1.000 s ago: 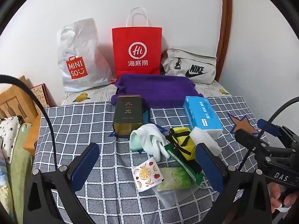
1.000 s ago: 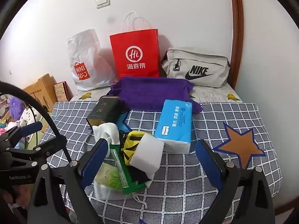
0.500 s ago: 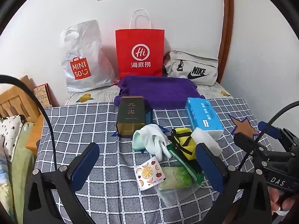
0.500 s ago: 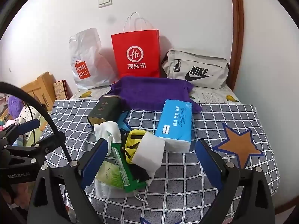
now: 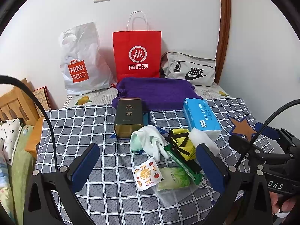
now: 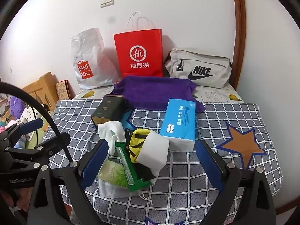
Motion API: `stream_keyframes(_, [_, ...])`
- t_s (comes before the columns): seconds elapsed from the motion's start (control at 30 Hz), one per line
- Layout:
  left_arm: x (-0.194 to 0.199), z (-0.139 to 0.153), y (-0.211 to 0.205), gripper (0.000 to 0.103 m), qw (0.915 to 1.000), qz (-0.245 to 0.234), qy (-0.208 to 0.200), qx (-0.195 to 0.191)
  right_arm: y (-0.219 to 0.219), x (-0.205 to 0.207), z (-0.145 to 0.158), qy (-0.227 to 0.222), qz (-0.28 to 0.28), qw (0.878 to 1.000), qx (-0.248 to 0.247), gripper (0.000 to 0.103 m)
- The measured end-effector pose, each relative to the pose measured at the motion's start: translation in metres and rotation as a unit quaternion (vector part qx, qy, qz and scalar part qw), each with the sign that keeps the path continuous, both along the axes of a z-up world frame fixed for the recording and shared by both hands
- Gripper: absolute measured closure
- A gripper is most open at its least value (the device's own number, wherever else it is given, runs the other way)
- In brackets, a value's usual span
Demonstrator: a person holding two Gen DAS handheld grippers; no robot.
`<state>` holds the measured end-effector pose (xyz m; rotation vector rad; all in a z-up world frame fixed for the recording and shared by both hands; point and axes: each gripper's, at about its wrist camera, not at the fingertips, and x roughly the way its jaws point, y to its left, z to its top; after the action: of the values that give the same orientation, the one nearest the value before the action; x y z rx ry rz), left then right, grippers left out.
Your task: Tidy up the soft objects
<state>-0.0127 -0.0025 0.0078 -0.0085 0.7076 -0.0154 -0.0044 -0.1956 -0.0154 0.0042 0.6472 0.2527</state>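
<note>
From the left wrist, your left gripper (image 5: 148, 166) stands wide open and empty above the pile on the checked cloth (image 5: 78, 127). The white glove (image 5: 153, 140) beside the tea tin (image 5: 128, 117) is limp and light; pinch it at the cuff. Only here does the fruit-print sachet (image 5: 147, 174) show.

From the right wrist, your right gripper (image 6: 151, 162) is likewise spread and empty. The white foam block (image 6: 153, 150) leans against the blue tissue pack (image 6: 178, 121); both should squash, so grip across their middles.

both views slightly higher, scene lower in frame
</note>
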Motion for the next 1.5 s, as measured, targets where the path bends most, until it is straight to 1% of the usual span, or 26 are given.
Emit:
stream_keyframes(0.57, [-0.0007,0.0007,0.002,0.0,1.0,0.008,0.0,0.0,-0.0009,-0.0018,0.0011,0.004,-0.006,1.0,0.004,0.009])
stream_keyframes(1.5, [-0.002,-0.0011,0.0039,0.0,1.0,0.007,0.001,0.004,-0.0006,-0.0043,0.001,0.005,-0.01,1.0,0.002,0.009])
